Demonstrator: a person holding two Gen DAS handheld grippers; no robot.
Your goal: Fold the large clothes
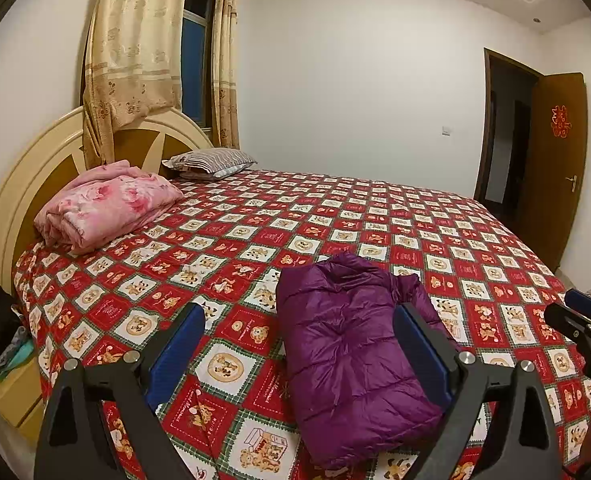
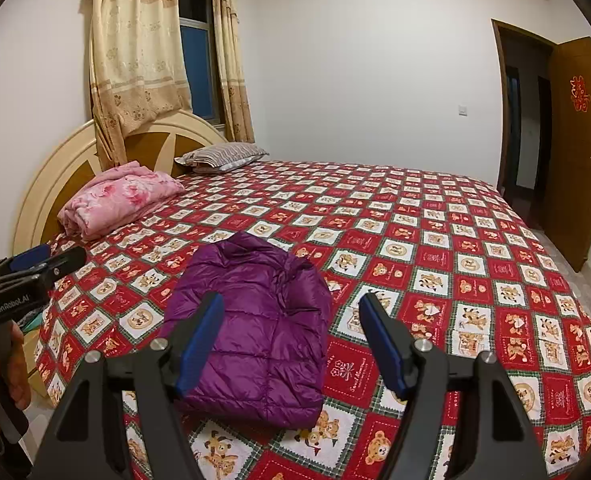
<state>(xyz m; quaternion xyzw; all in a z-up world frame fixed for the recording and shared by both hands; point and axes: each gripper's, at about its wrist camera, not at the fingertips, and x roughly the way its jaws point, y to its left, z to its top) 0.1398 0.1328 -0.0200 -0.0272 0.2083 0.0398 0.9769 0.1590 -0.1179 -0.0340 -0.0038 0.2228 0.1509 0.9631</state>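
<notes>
Left gripper point(image 1: 299, 344): its jaws stand wide open and hold nothing; in its own view it hangs above the near edge of the bed, the jacket showing between and behind the blue pads point(image 1: 177, 354).
Jacket point(image 2: 255, 328): a purple quilted puffer, already folded into a compact bundle, lying on the bed's point(image 2: 435, 248) checked cover near the front edge, apart from both grippers.
Weight: likely light, being mostly padding and air.
Stiffness: soft and springy; the folds probably puff up and creep open once let go.
Surface: the shell is glossy, so it looks slippery and may slide out of a shallow pinch.
Where to hold: probably best at the stitched edges or corners of the bundle, through all layers at once, rather than on the swollen middle.
Right gripper point(image 2: 291, 344): its jaws are also apart and empty, poised over the jacket's right side without touching it.
</notes>
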